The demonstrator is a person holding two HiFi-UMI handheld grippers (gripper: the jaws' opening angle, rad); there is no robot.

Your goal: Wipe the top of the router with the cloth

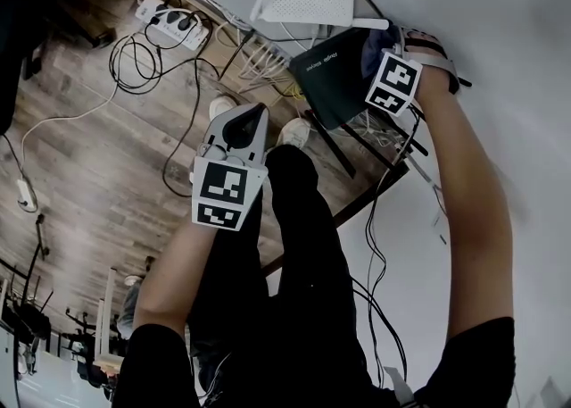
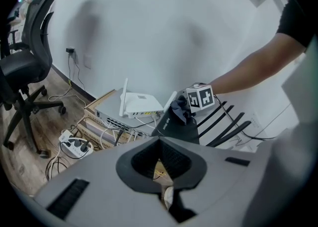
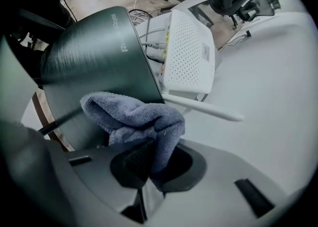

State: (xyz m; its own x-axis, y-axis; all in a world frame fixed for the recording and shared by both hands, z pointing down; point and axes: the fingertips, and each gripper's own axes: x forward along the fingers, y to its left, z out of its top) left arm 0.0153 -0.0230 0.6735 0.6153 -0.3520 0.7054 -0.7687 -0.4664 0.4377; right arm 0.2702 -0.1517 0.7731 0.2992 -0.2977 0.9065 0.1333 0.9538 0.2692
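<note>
Right gripper point(image 3: 149, 164): jaws clamped on a fold of the blue-grey cloth point(image 3: 136, 116), which bunches out ahead of them.
Black router point(image 3: 94, 52): its dark brushed top is tilted toward this gripper. The cloth appears to rest on the near edge, with most of the top uncovered.
Wiping well: I would flatten the bunch against the top and keep the pressure light (the router looks easy to shove). Then sweep in overlapping strokes to the far edge, staying off the antennas point(image 2: 221, 125).
Right arm: forearm stretched well forward, wrist at the router.
Left gripper point(image 2: 161, 164): jaws together on nothing, arm bent, well apart from the router, over the wooden floor point(image 1: 80, 174).
White router point(image 3: 189, 52): just beside the black one, on a grey network switch point(image 2: 107, 114).
</note>
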